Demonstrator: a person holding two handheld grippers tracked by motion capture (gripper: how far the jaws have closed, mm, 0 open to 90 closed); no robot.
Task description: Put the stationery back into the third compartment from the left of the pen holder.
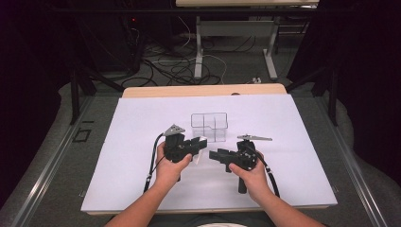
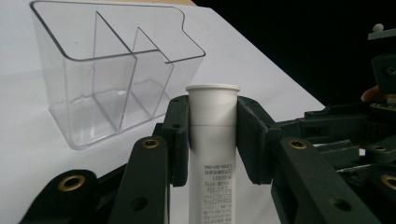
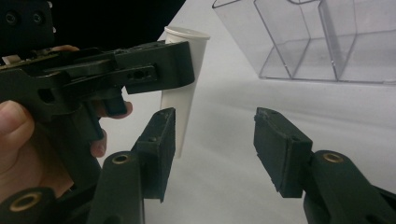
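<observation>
Left gripper view: left gripper (image 2: 212,135) clamping white tube (image 2: 212,154) just below capped rim, near counter centre beside clear organizer (image 2: 84,93). Right gripper (image 3: 215,149) gaping, empty. Tube likely light, stiff, slick; mid-body grip safest.

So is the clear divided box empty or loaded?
Empty: the clear box shows bare compartments; the white tube is outside it, clamped in the left tongs.

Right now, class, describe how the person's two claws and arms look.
Both the left claw and right claw are black, with brass-ringed pivots, a grey triangular plate on top and a trailing black cable. Forearms are bare, with no sleeves in sight.
</observation>
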